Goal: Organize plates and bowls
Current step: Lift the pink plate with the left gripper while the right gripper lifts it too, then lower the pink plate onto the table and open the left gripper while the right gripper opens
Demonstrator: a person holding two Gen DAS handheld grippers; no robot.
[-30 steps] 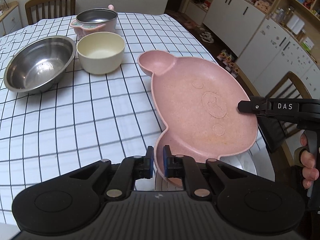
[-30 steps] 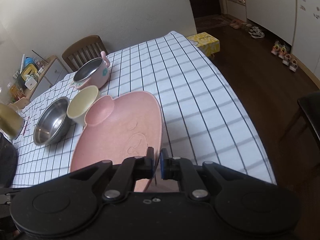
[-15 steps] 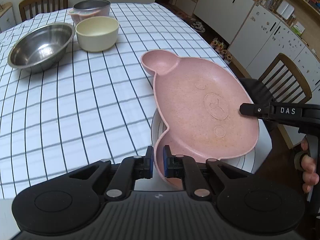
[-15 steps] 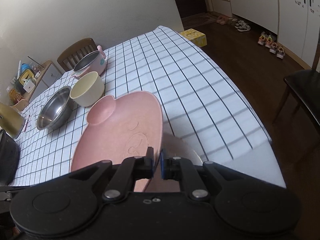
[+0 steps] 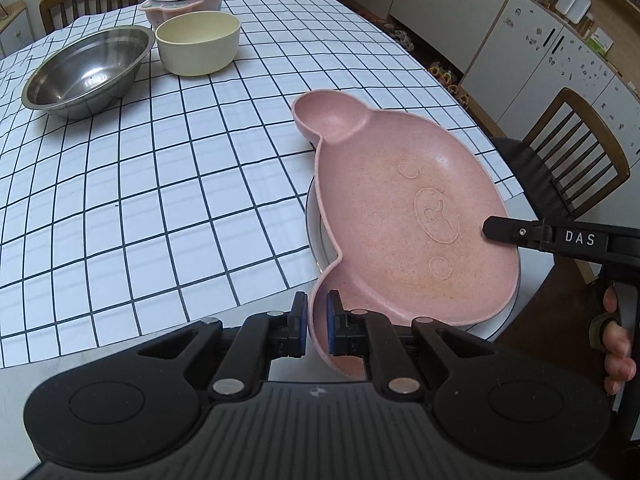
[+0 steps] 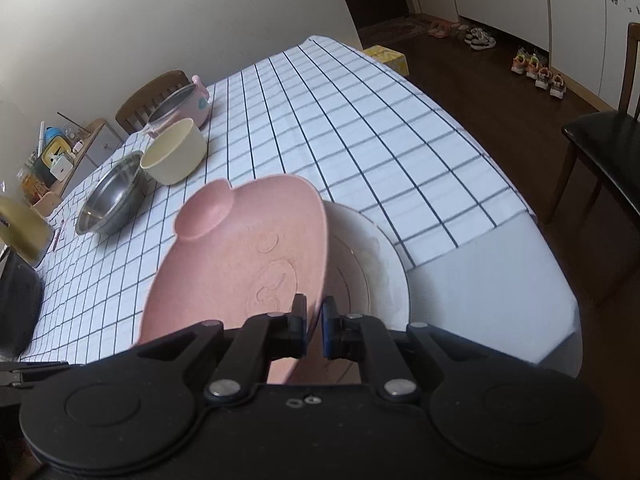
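Observation:
A pink bear-shaped plate (image 5: 404, 216) is held over a white round plate (image 6: 368, 264) at the table's near corner. My left gripper (image 5: 317, 326) is shut on the pink plate's near ear rim. My right gripper (image 6: 314, 326) is shut on the pink plate's (image 6: 240, 264) side rim; its finger also shows in the left wrist view (image 5: 516, 234). The white plate shows only as a rim (image 5: 313, 232) under the pink one in the left wrist view. The pink plate tilts slightly; I cannot tell whether it touches the white plate.
A steel bowl (image 5: 88, 70), a cream bowl (image 5: 198, 48) and a pink pot with a steel liner (image 5: 184, 0) stand at the far left of the checked tablecloth (image 5: 160, 184). Wooden chairs (image 5: 576, 152) stand beside the table. Cabinets line the right wall.
Both grippers have carried the pink plate back toward the near corner of the table, and it now sits over the white plate, which has come into view beneath it.

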